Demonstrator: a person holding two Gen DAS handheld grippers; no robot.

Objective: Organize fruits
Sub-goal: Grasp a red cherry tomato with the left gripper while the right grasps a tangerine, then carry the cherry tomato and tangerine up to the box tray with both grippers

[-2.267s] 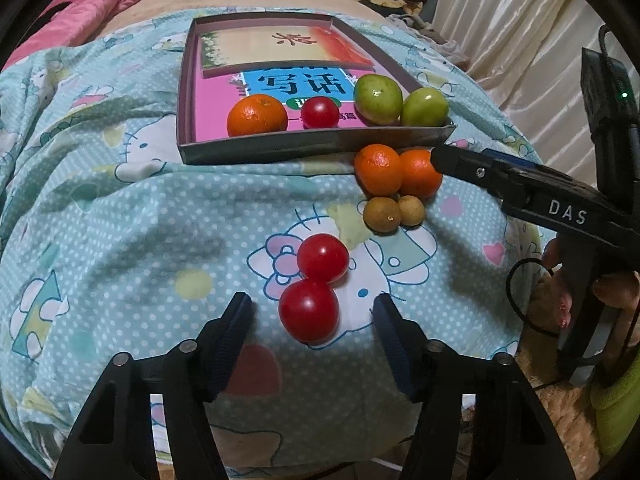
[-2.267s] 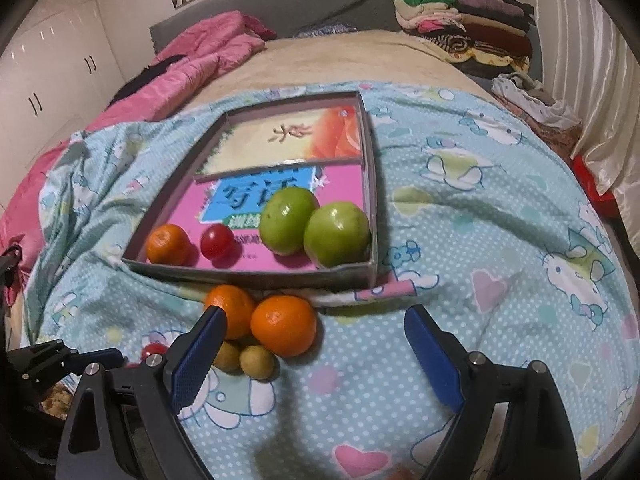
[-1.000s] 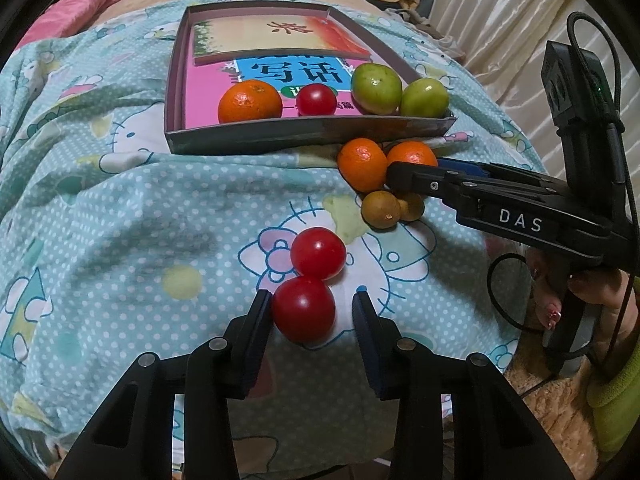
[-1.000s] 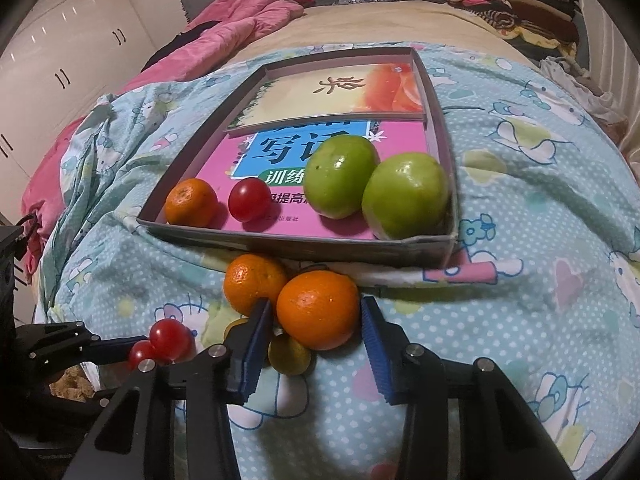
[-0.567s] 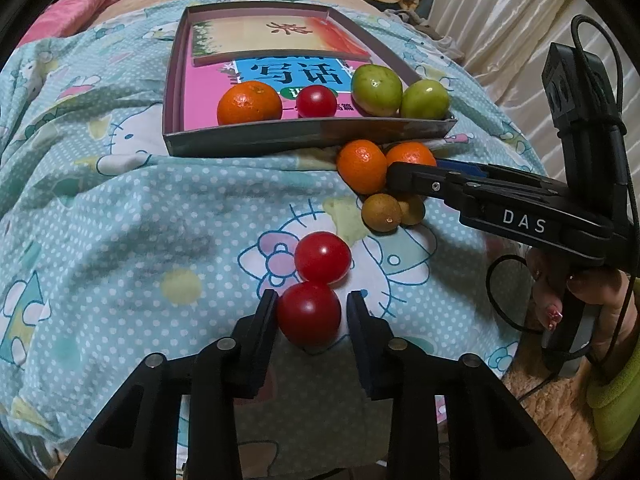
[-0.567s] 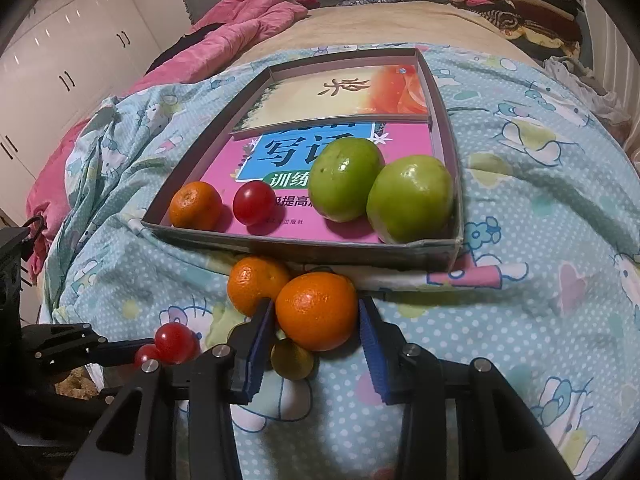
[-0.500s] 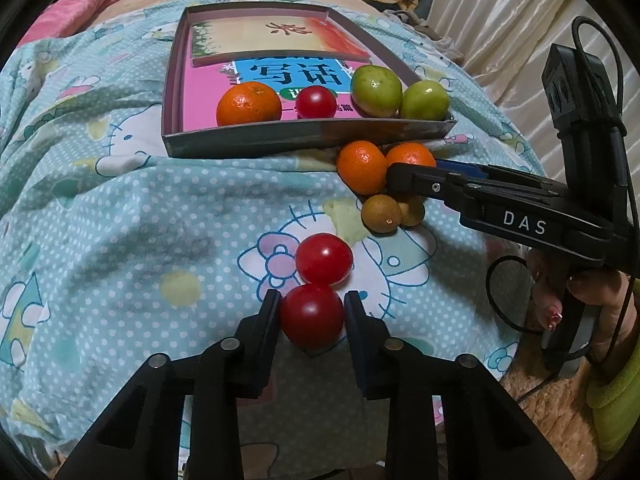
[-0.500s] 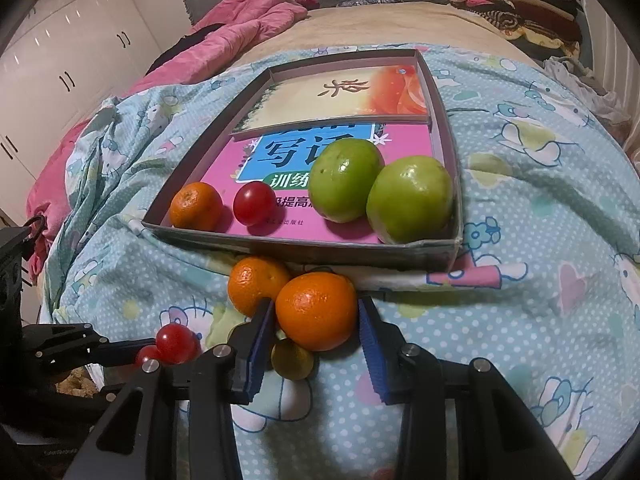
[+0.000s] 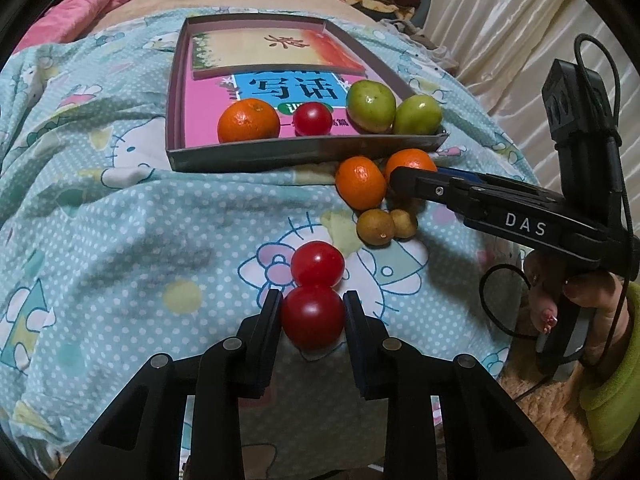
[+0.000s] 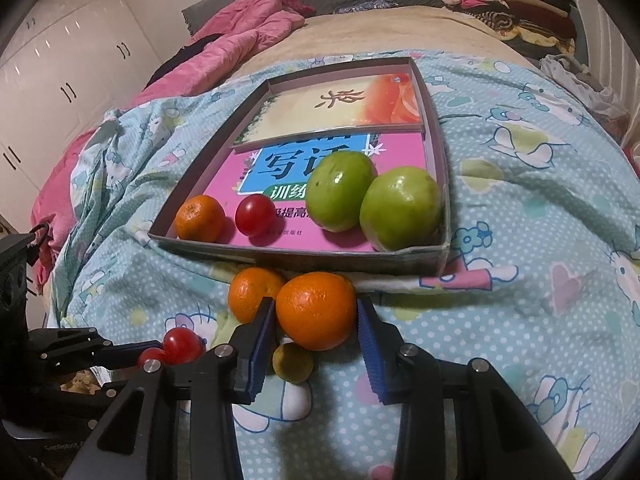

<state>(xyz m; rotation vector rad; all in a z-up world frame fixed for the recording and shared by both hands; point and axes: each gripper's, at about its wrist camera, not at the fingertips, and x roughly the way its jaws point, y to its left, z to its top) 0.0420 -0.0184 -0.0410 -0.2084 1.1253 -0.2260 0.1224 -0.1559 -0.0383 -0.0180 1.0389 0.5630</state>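
Observation:
My left gripper [image 9: 312, 300] is shut on the nearer red tomato [image 9: 312, 322], which rests on the bedspread and touches a second tomato [image 9: 317, 264]. My right gripper [image 10: 315, 306] is shut on an orange [image 10: 316, 310], its blue pads against both sides. A second orange [image 10: 252, 290] lies to the left of the held one, just in front of the grey tray [image 10: 300, 258]. A small yellow-brown fruit [image 10: 292, 362] sits under the right gripper's left finger. The tray holds an orange [image 9: 248, 120], a tomato [image 9: 313, 119] and two green fruits [image 9: 371, 101].
Two books line the tray floor [image 9: 200, 120]. A pair of small brownish fruits [image 9: 375, 227] lies between the two grippers. A hand [image 9: 580, 300] holds the right gripper's handle at the bed's right edge. Pink bedding [image 10: 240, 36] is piled at the back left.
The left jaws have closed from a wide gap onto the nearer tomato. The right jaws have narrowed until the pads meet the orange. Neither hand has shifted.

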